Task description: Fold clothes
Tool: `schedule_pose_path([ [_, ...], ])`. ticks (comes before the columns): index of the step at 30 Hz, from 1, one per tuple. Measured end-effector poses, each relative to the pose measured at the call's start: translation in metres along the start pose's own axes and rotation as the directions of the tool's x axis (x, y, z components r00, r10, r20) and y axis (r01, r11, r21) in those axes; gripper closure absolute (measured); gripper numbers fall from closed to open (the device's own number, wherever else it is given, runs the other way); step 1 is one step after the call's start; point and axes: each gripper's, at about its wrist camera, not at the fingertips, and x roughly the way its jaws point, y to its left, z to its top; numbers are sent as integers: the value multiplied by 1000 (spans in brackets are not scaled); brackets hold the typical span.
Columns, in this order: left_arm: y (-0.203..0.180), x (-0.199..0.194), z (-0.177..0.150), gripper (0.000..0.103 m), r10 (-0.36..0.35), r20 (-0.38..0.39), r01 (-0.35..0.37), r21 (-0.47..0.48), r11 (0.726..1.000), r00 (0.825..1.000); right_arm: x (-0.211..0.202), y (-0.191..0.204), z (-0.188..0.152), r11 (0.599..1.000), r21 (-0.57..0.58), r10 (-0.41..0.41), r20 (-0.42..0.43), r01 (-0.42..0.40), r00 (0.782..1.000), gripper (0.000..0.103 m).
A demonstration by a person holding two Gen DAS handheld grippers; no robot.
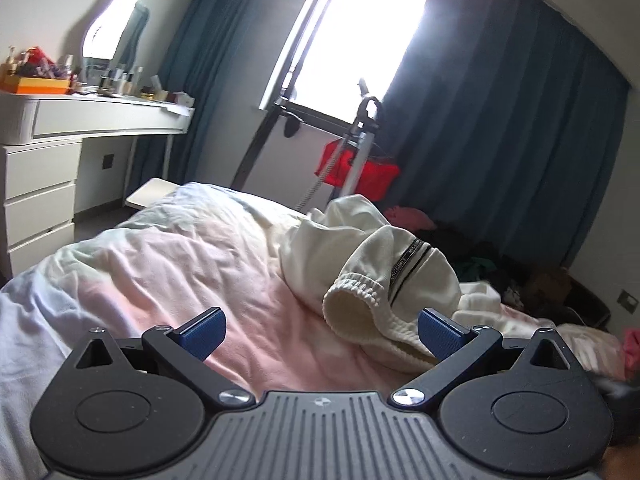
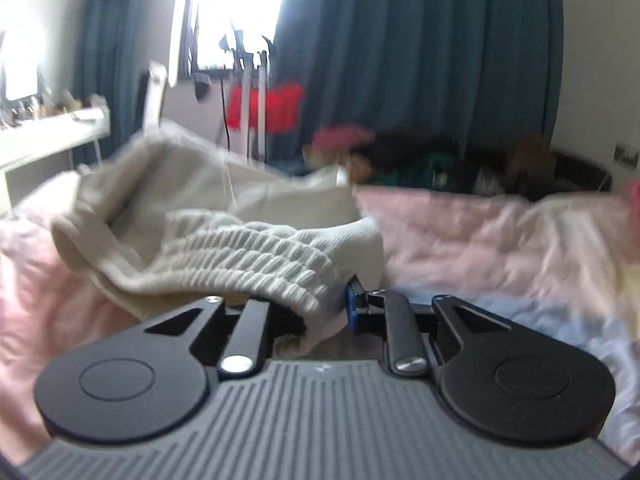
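Note:
A pair of cream sweatpants (image 1: 372,256) lies crumpled on a pink and white duvet (image 1: 180,264). A dark striped band runs down its side. My left gripper (image 1: 320,330) is open and empty, just in front of an elastic cuff (image 1: 356,292) of the pants; its right pad (image 1: 438,338) is close to the fabric. My right gripper (image 2: 336,304) is shut on the ribbed elastic waistband (image 2: 264,256) of the sweatpants (image 2: 160,200), which drapes over its left finger and hides it. The right wrist view is blurred.
A white dresser (image 1: 44,200) and vanity desk with bottles stand at the left. A window (image 1: 360,24) with dark teal curtains is behind the bed. A red bag on a stand (image 1: 360,168) and a pile of dark clothes (image 1: 500,264) lie beyond the bed.

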Motion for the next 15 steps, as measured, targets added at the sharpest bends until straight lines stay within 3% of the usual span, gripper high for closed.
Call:
schedule_pose_path([
  [5, -12, -7, -8, 1, -76, -41, 76, -13, 997, 996, -77, -21, 21, 989, 122, 71, 66, -79, 995, 83],
  [9, -28, -3, -22, 1, -108, -99, 115, 67, 991, 989, -122, -37, 19, 984, 138, 102, 88, -114, 991, 83],
  [12, -42, 3, -35, 1, -121, -154, 144, 144, 979, 981, -126, -52, 0, 982, 168, 78, 24, -81, 997, 83],
  [15, -61, 16, -61, 1, -77, -232, 144, 289, 947, 970, -111, -75, -11, 950, 307, 85, -53, -64, 995, 83],
])
